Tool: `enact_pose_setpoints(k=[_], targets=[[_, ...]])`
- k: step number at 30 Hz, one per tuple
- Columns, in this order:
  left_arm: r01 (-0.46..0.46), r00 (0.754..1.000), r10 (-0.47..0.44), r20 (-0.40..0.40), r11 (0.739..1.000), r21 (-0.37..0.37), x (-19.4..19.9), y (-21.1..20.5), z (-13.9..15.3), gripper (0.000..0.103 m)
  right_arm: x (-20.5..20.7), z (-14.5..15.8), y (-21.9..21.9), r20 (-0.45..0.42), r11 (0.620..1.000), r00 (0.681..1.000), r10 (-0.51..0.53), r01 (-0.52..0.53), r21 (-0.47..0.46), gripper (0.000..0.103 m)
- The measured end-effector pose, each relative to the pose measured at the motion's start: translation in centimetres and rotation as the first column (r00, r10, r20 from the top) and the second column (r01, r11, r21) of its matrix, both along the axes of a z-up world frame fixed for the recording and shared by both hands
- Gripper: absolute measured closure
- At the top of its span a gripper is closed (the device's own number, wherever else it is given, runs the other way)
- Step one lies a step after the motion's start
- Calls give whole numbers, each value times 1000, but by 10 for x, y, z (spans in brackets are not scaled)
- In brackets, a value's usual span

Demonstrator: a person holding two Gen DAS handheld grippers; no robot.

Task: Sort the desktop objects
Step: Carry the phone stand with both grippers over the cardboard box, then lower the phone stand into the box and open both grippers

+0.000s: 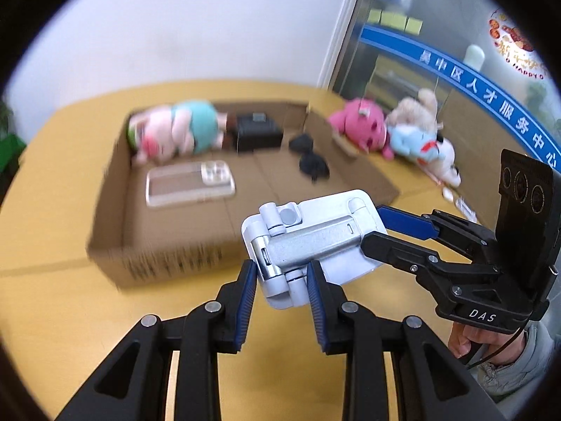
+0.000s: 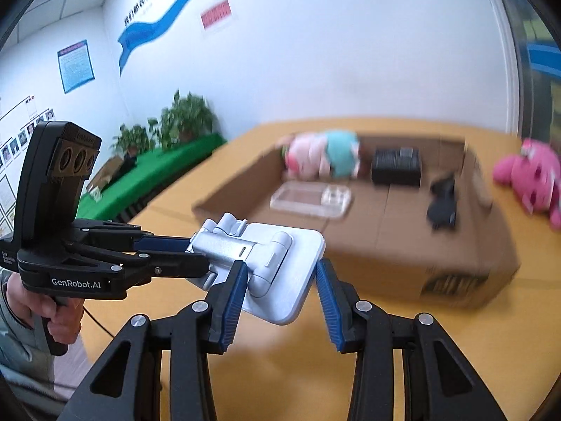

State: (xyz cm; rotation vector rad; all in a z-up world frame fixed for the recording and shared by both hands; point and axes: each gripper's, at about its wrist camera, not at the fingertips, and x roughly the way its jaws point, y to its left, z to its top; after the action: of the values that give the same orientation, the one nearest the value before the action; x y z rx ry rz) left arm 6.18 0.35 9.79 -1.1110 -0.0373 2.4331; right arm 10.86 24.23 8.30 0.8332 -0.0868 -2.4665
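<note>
White walls back a yellow table (image 1: 52,298) bearing a cardboard box (image 1: 115,217).

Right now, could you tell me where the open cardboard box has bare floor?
Bare floor of the cardboard box lies in front, between the clear phone case and black socks. The back, with the pink-and-teal plush and black case, is crowded.

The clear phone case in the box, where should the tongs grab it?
The phone case lies flat on the floor of the cardboard box, with nothing touching its long sides. Probably best to come straight down from above and pinch across its narrow width, near the middle; its thin raised rim gives the tongs something to bite.
</note>
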Motion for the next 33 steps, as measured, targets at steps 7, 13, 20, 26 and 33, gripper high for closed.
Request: enact_pose_setpoints(k=[7,13,20,26,33], targets=[[4,999,-4,-45,1000,-4,-59,6,23,75,-52,35,5,-69,1000,997,-22,23,8,63],[-2,999,3,46,1000,-12,-110,2,-1,75,-104,21,5,-8,999,1000,-30,30,-18,63],[-31,975,32,221,999,-7,-144,-6,-63,75,-150,-39,0,169,999,985,-25,31,-37,63],[-44,942,56,330,998,-44,-153,-6,-96,75,-171,-80,-5,319,999,948,-8,19,-32,63],[-39,915,51,401,999,-39,-157,-4,-116,75,-182,-98,-12,403,999,914,-36,32,18,56]])
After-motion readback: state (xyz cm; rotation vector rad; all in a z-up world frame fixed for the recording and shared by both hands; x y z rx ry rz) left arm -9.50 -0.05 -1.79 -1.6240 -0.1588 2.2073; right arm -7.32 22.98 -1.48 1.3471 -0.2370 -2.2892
